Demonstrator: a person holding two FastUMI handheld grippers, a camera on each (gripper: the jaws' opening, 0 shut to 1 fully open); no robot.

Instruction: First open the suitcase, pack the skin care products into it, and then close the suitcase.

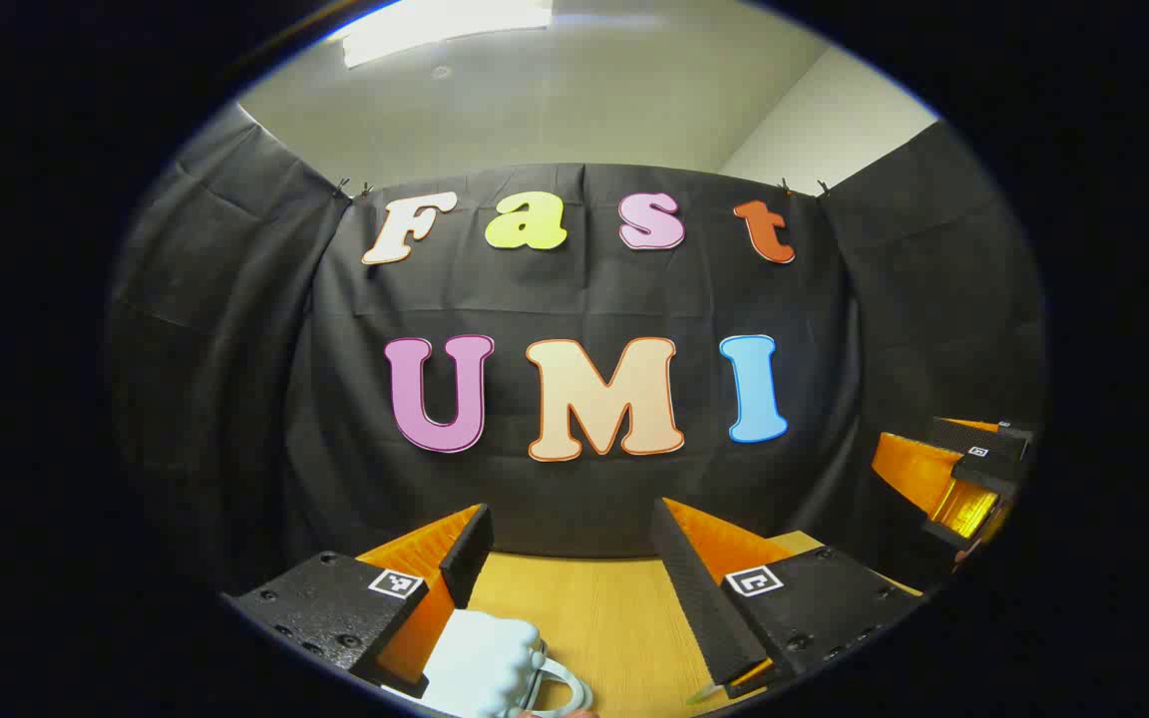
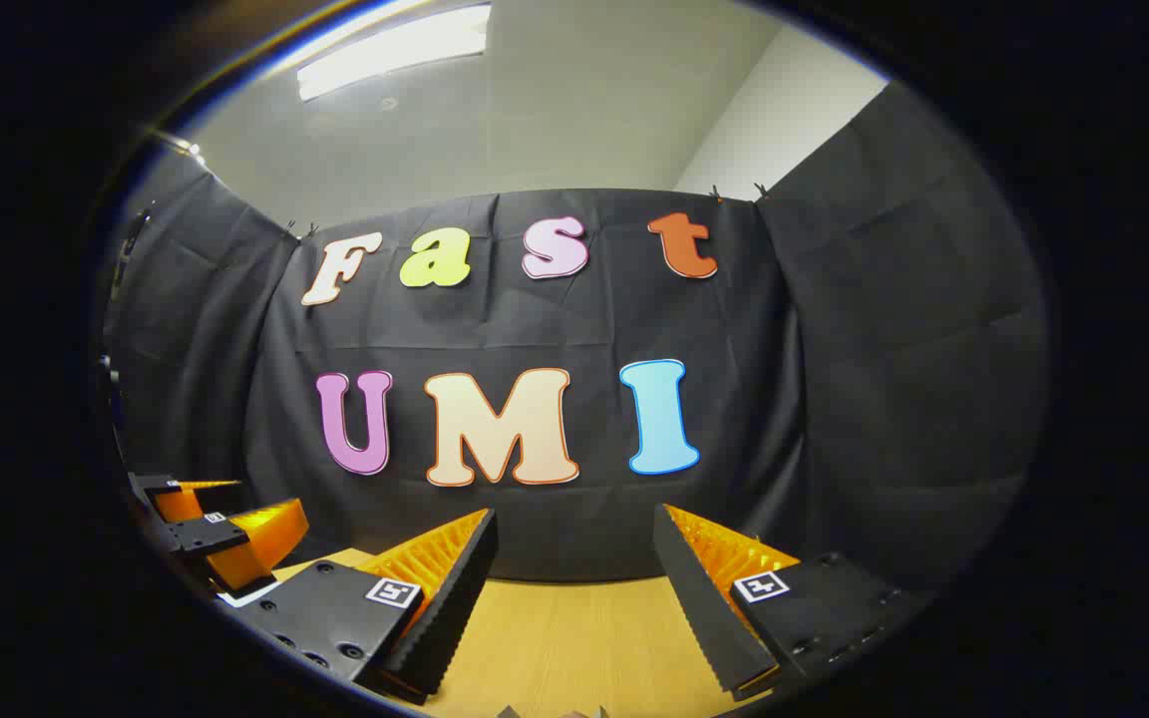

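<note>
In the left gripper view, my left gripper (image 1: 572,534) is open above the wooden table (image 1: 594,608), nothing between its fingers. A white ribbed case with a pale loop handle, seemingly the small suitcase (image 1: 485,663), lies under and just inside the left finger at the bottom edge, mostly cut off. At the far right hangs the right gripper (image 1: 963,479), raised off the table. In the right gripper view, my right gripper (image 2: 574,529) is open and holds nothing. The left gripper (image 2: 225,534) appears far left, with a white sliver (image 2: 245,596) beneath it.
Black cloth walls close the booth behind and on both sides of the table (image 2: 574,638). Small pale tips of some objects (image 2: 584,711) peek up at the bottom edge of the right gripper view, too cut off to identify.
</note>
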